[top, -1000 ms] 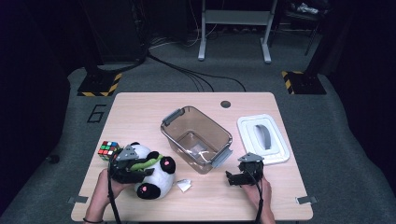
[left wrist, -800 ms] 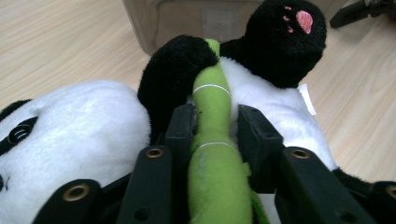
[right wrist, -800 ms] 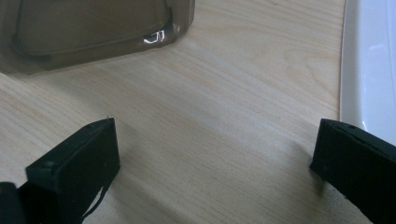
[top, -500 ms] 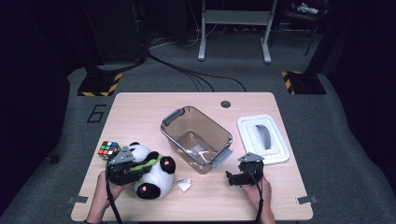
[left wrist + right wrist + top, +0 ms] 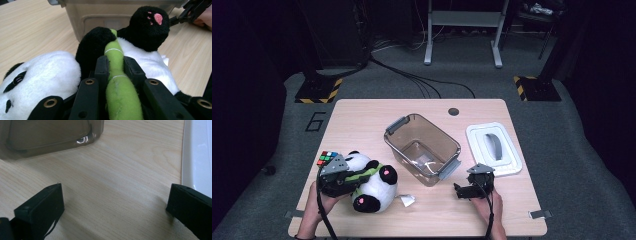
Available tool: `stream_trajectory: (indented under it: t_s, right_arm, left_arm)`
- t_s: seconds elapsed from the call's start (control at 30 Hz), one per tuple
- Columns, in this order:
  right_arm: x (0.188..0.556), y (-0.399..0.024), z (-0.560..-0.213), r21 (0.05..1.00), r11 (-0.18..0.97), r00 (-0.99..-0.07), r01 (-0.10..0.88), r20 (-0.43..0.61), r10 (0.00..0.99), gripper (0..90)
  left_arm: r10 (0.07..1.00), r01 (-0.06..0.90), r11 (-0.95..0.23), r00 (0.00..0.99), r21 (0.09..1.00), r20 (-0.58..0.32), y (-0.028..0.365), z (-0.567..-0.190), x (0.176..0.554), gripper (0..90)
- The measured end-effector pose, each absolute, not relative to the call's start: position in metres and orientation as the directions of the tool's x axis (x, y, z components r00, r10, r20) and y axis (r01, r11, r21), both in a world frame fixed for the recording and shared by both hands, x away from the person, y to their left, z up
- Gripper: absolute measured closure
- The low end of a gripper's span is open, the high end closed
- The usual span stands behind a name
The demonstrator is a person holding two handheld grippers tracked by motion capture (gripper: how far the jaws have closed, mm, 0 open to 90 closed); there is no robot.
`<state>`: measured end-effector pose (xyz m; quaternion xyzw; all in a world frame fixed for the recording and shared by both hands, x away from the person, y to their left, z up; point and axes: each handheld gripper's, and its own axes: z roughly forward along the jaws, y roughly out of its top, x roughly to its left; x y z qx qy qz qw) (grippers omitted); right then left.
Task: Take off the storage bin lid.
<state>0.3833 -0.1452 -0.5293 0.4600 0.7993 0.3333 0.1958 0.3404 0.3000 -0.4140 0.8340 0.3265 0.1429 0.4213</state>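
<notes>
Where fingers [image 5: 102, 68] pinch, green bamboo stick [image 5: 117, 82] sits between.

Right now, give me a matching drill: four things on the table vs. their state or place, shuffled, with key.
1. left hand-held gripper
2. right hand-held gripper
3. white lid
4. puzzle cube

A. far side of the panda's head
B. open over bare wood
C. shut on the panda's green stalk
D. flat, right of the clear bin

Pairs: 1-C, 2-B, 3-D, 4-A
</notes>
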Motion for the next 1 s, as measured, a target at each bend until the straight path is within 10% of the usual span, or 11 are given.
stream_trajectory:
  t_s: [1.0]
  right_arm:
    - [0.383, -0.144, -0.529, 0.715, 0.337, -0.488, 0.612, 0.006, 0.873, 0.0]
  left_arm:
    - [0.61, 0.254, -0.481, 0.785, 0.839, 0.112, 0.3, -0.303, 0.344, 75.1]
